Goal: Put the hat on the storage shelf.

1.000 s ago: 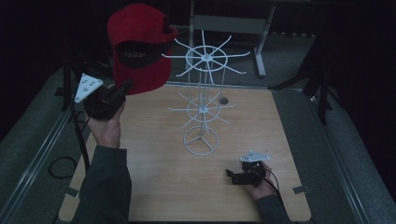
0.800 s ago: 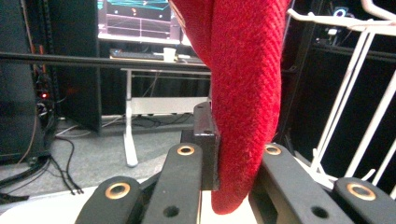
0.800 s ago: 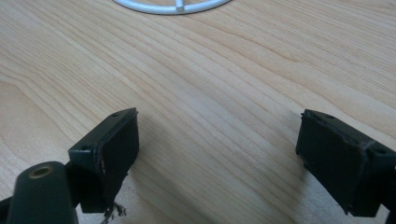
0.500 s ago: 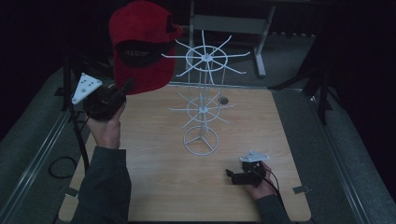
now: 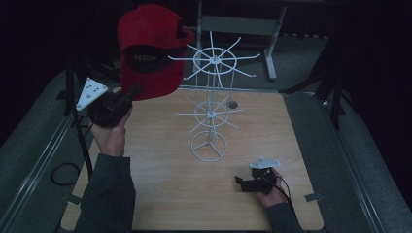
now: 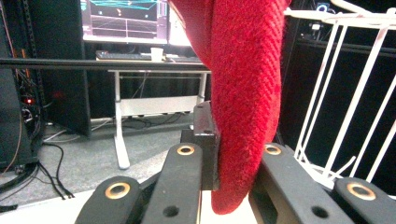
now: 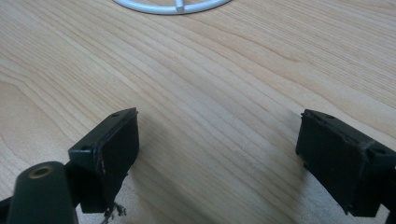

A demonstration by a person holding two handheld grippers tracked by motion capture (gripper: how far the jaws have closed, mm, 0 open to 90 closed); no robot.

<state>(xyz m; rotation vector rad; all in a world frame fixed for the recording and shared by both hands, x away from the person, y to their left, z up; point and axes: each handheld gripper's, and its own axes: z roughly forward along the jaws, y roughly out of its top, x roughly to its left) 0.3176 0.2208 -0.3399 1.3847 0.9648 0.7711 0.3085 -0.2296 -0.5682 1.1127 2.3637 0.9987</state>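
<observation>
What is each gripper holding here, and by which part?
The left gripper is shut on the red cap, pinching the edge of its brim. The right gripper is open, holding nothing, low over the table.

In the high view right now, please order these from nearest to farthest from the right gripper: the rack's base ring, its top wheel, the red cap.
From the right gripper:
1. Base ring, on the table just ahead and left.
2. Top wheel, high on the rack.
3. Red cap, far left, clamped by the left gripper.
</observation>
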